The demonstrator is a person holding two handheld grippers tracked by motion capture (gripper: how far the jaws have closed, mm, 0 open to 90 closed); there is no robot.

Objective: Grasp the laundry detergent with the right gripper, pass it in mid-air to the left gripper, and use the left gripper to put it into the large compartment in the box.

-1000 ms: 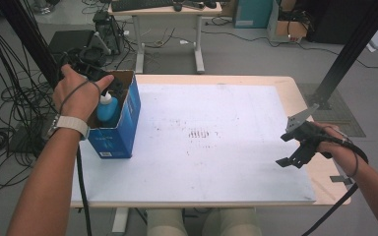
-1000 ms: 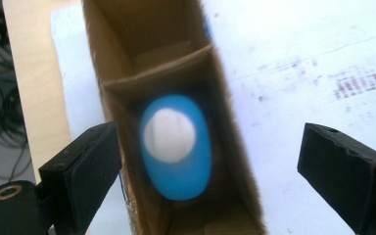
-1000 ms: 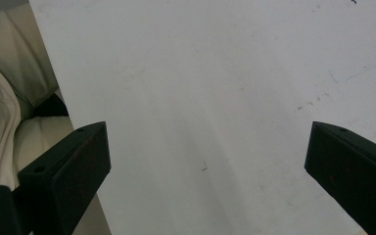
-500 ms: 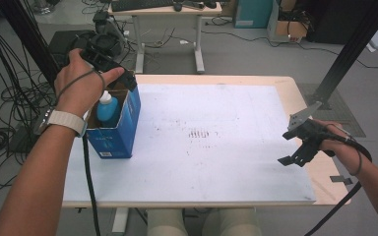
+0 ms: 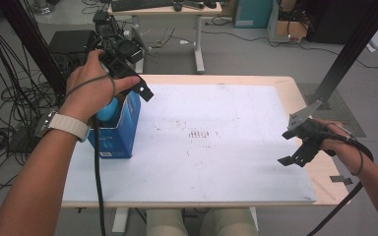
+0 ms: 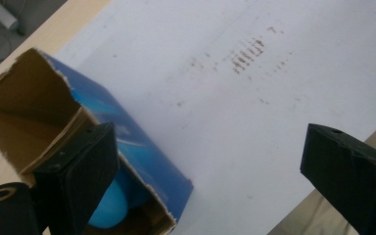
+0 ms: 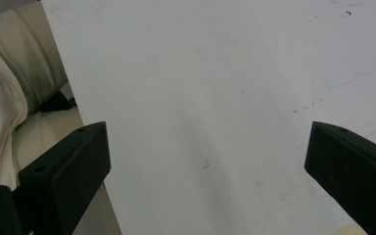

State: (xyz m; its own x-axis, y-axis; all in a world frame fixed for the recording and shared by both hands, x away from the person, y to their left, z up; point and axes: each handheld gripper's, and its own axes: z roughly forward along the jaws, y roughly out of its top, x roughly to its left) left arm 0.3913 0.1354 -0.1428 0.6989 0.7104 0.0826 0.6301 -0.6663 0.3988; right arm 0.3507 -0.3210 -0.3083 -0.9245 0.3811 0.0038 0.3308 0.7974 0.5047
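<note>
A wide table (image 5: 236,81) carries a white board (image 5: 202,147), bare but for some dark smudges (image 5: 199,132) near its middle. At the board's left edge stands an open blue box (image 5: 120,128), its torn cardboard flaps up, and inside it sits a blue bottle (image 5: 106,109), upright as far as can be told. The left gripper (image 5: 142,91) hangs above the box, jaws spread wide and holding nothing; in its own view the bottle (image 6: 108,208) lies just beyond the near jaw. The right gripper (image 5: 295,152) hovers over the board's right edge, well apart from the box, also wide open and empty. Judging by this, the bottle's placing looks done, with little left beyond pulling away.
</note>
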